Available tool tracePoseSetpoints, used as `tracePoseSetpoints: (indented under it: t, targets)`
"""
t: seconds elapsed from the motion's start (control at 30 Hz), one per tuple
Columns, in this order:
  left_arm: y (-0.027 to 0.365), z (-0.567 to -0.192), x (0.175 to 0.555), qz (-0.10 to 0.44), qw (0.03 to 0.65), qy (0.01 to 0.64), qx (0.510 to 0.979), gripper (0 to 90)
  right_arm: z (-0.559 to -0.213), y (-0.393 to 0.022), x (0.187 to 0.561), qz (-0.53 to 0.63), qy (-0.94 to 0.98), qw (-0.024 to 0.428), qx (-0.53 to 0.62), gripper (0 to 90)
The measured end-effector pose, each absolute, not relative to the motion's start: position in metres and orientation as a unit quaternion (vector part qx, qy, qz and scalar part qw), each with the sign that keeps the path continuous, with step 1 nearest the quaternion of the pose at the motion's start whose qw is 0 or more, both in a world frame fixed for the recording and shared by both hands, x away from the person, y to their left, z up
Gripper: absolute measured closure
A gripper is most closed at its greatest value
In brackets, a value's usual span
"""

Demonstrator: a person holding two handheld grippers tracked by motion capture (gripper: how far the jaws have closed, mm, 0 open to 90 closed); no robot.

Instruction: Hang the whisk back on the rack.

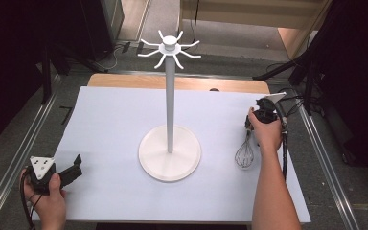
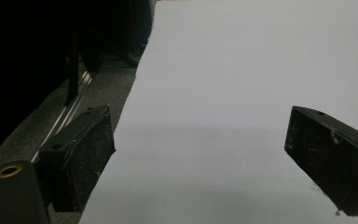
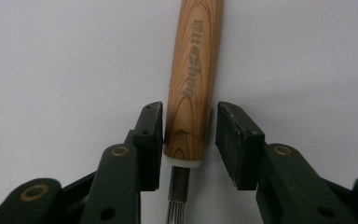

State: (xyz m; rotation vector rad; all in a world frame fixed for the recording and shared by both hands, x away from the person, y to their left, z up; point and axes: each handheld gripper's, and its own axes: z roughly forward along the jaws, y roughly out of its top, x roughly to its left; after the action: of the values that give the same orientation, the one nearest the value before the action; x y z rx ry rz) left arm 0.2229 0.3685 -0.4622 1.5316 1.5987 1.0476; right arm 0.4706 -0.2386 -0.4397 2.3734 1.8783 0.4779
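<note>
A white sheet [image 1: 115,143] covers most of a light wooden tabletop [image 1: 124,80], whose bare far edge shows beyond the sheet. Grey carpeted floor [image 1: 19,143] and metal rails [image 1: 330,163] run along both sides, and dark stands and cables crowd the far corners of the room.

At the sheet's middle stands a tall white rack with a round base, slim pole and a crown of curved hooks [image 1: 170,96]; every hook is bare.

Near the right edge of the sheet lies a wire whisk with a light wooden handle [image 1: 245,151], its wire head toward the person. In the high view the person's right hand [image 1: 264,129] hides most of the handle. In the right gripper view the handle [image 3: 193,79] lies between the jaws of the right gripper [image 3: 189,142]: the left pad is just beside or touching the wood, the right pad stands apart with a gap, so the jaws are not clamped. Printed lettering on the handle is too blurred to read.

The left gripper [image 2: 198,156], held in the left hand [image 1: 48,196] at the near left corner, has its jaws wide apart over bare sheet.
</note>
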Motion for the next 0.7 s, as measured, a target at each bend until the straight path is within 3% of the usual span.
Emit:
tracePoseSetpoints:
  t: [0.7]
  targets:
    - [0.3685, -0.4623, 0.2236, 0.400, 0.337, 0.615, 0.590, 9.0, -0.4430, -0.2355, 0.4705, 0.176, 0.613, 0.028, 0.769, 70.4]
